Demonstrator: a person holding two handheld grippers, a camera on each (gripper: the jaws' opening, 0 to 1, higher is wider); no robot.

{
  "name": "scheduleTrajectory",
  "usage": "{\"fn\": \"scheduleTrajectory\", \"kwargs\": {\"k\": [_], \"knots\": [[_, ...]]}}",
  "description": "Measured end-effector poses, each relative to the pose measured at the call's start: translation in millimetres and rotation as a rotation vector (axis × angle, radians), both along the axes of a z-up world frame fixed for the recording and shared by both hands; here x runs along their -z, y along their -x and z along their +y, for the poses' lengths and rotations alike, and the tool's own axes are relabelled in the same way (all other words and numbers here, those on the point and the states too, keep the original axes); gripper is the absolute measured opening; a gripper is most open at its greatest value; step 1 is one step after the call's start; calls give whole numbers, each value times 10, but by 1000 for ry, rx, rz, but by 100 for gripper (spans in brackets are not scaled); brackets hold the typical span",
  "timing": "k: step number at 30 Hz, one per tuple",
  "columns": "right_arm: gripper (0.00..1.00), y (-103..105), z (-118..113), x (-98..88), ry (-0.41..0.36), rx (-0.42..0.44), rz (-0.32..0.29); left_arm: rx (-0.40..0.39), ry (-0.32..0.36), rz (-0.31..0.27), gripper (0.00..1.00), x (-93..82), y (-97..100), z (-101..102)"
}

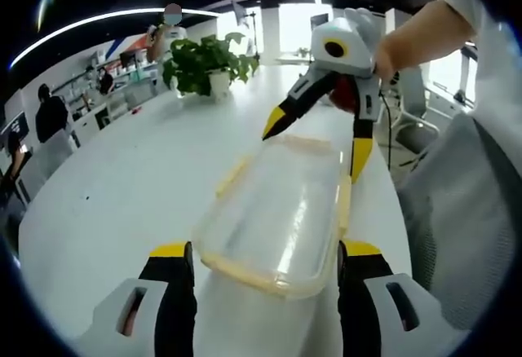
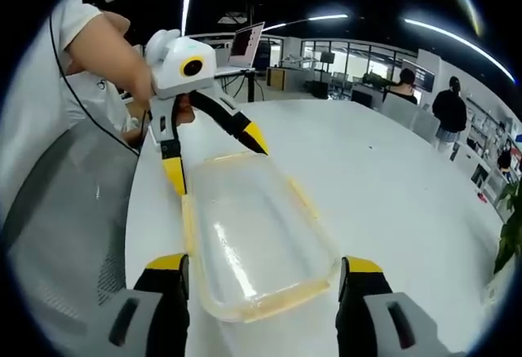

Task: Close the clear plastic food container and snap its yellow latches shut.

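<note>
Both tongs (image 1: 266,259) (image 2: 263,269) apart | clear oblong container (image 1: 277,210), yellow-rimmed | glossy white table (image 1: 122,186)

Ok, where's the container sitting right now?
The clear container lies lengthwise on the white table, one end between the open left gripper, the other between the open right gripper.

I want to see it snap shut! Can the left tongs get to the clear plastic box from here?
Probably yes. The left tongs stand open at one short end of the clear plastic box with yellow edges, and nothing lies between them. The right tongs straddle the far end, out of the way.
</note>
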State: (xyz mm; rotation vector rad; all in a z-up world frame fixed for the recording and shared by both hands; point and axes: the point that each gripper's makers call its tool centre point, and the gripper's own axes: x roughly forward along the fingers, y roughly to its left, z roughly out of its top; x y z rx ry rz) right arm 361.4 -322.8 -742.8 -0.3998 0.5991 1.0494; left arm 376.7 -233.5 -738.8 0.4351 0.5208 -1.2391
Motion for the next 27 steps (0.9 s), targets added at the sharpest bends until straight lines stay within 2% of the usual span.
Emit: {"fn": "scheduleTrajectory", "kwargs": {"k": [12,13,14,17,27], "knots": [[71,16,366,3,-2,-39,-5,-16,-27,-2,69,1,29,371],[70,42,327,46,25,-34,7,-17,-30,-1,69,2,32,416],[70,23,395,40,4,-39,-5,-19,-32,0,69,2,31,433],[70,9,503,27,-22,-42,16,-30,-35,3,69,9,38,540],[70,-55,879,18,-20,-67,4,-58,-43,6,69,9,10,871]]}}
